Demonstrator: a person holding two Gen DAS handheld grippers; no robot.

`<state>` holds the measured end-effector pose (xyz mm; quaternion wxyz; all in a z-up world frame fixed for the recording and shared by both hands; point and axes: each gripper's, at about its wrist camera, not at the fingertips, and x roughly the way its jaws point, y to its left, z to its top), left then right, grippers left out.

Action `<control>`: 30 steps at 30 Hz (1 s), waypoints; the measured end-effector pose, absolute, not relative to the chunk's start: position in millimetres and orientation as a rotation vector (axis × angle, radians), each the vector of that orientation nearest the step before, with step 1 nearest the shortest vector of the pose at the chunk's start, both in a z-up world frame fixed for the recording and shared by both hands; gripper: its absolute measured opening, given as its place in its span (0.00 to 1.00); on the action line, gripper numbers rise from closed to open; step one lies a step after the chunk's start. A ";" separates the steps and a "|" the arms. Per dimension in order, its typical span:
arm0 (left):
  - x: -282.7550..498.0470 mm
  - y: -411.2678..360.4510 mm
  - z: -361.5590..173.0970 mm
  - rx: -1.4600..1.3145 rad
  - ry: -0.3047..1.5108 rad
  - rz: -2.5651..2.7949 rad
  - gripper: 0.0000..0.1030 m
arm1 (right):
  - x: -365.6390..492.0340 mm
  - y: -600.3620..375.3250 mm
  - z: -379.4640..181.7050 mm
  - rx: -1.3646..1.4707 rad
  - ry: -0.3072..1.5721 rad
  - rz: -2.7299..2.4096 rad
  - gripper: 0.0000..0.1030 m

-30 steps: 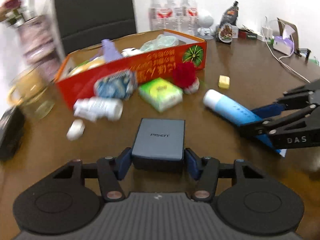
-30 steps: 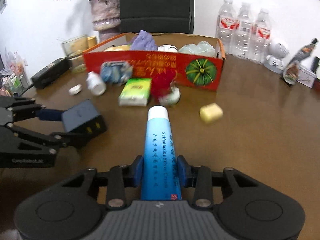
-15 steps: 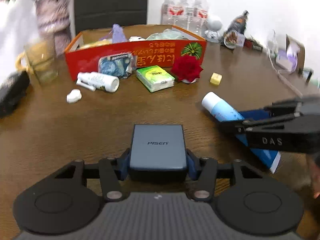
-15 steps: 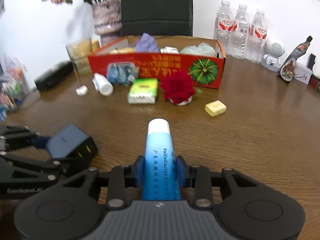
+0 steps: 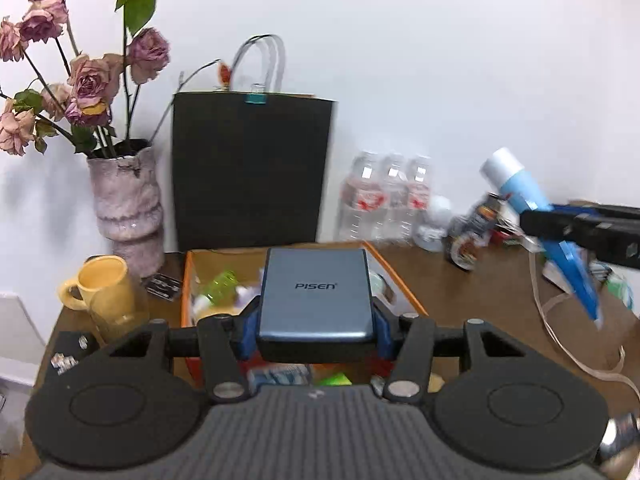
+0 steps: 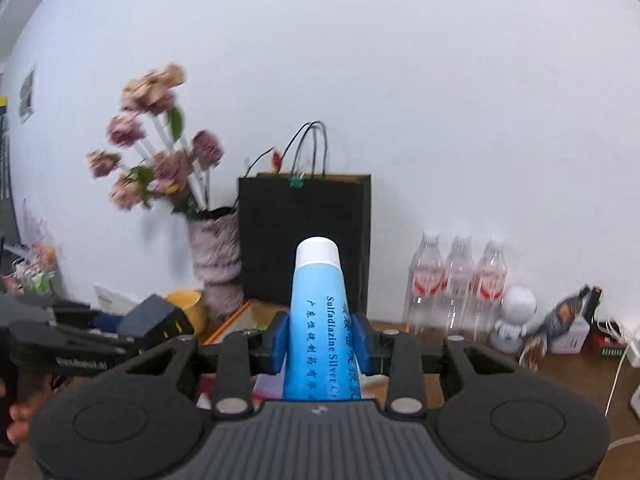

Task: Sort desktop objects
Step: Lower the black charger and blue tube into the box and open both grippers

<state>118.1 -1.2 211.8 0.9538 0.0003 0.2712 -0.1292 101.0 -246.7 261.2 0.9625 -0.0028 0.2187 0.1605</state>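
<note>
The blue fingers (image 5: 249, 330) of the left gripper (image 5: 314, 330) are closed against the two sides of a grey power bank (image 5: 316, 294) marked PISEN, held clear above the orange box (image 5: 400, 280). The right gripper (image 6: 321, 344) has its fingers (image 6: 279, 340) clamped on a blue tube (image 6: 320, 312) with a white cap, printed with "Sulfadiazine Silver", raised with the cap pointing toward the wall.

The orange box sits open on the brown surface (image 5: 492, 292), directly below and ahead of the power bank, with a green item and other blurred contents inside. Left of the box stands a yellow mug (image 5: 106, 292); behind the mug, a pale vase (image 5: 126, 208) holds dried pink roses (image 5: 86, 80). Behind the box a black paper bag (image 5: 250, 172) stands against the white wall. Right of the box, three water bottles (image 5: 386, 200) line the wall, with a small white figure (image 5: 434, 224) beside them. From the left wrist view, the right gripper and its tube appear in the air well right of the box.
</note>
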 end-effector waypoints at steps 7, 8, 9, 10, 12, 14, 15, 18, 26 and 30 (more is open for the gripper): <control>207.2 -15.5 191.9 0.020 0.641 -0.181 0.52 | 224.1 -236.5 244.4 0.040 0.597 0.277 0.31; 221.1 -17.5 184.6 0.017 0.663 -0.177 0.52 | 241.1 -233.1 228.6 0.036 0.633 0.266 0.31; 234.9 -19.1 175.5 0.019 0.683 -0.169 0.52 | 257.1 -229.8 212.7 0.031 0.666 0.256 0.31; 248.9 -21.9 164.7 0.018 0.702 -0.155 0.52 | 271.6 -226.7 196.5 0.025 0.695 0.246 0.31; 268.6 -26.2 146.8 0.004 0.731 -0.147 0.52 | 293.6 -222.3 168.3 0.025 0.744 0.235 0.31; 287.0 -29.3 128.2 -0.022 0.768 -0.151 0.52 | 311.5 -218.6 144.2 0.027 0.783 0.227 0.31; 295.4 -31.1 119.8 -0.029 0.782 -0.152 0.52 | 318.4 -216.6 137.0 0.023 0.787 0.223 0.31; 319.1 -36.8 100.3 -0.032 0.806 -0.140 0.52 | 338.8 -210.6 116.5 0.014 0.798 0.211 0.32; 345.9 -43.1 84.6 0.007 0.775 -0.125 0.58 | 367.1 -209.0 101.9 0.017 0.817 0.164 0.68; 336.7 -42.4 103.6 0.007 0.787 -0.128 0.58 | 363.2 -213.3 112.6 0.044 0.842 0.191 0.69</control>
